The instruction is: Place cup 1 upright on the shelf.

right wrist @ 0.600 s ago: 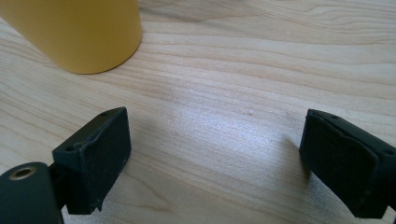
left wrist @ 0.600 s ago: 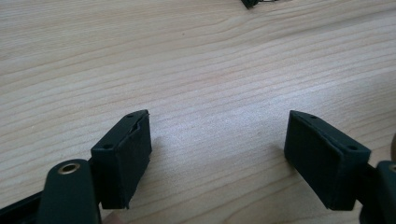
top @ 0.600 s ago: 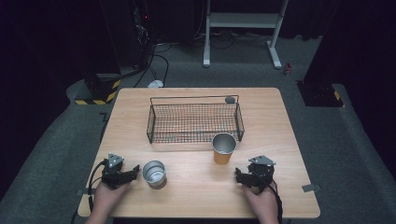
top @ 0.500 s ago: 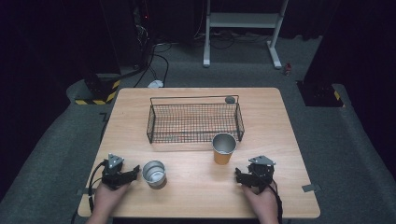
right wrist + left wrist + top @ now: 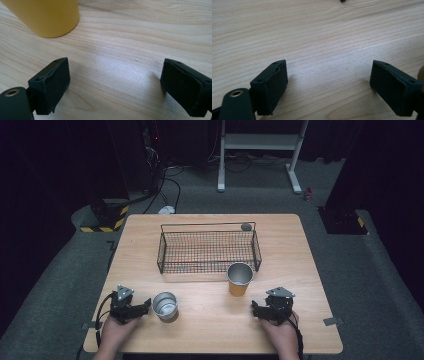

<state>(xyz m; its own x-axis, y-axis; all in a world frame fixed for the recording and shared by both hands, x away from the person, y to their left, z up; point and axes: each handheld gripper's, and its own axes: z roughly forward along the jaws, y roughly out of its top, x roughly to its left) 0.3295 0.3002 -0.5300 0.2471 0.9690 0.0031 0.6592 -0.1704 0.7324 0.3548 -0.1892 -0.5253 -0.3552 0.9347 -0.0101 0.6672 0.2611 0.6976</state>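
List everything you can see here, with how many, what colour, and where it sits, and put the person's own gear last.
Table: one, light wood, centre of the high view.
Wire basket: one, black, on the far middle of the table.
Small round thing: one, grey, at the basket's far right corner; too small to identify.
Yellow cup: one, yellow-orange outside with a metallic inside, upright just in front of the basket's near right corner.
Silver cup: one, silver, upright near the left gripper.
White frame: one, white, on the floor beyond the table.
Left gripper: one, black, near left of the table, jaws open on bare wood.
Right gripper: one, black, near right, jaws open, nothing between them.
Hands: two, at the table's near edge.
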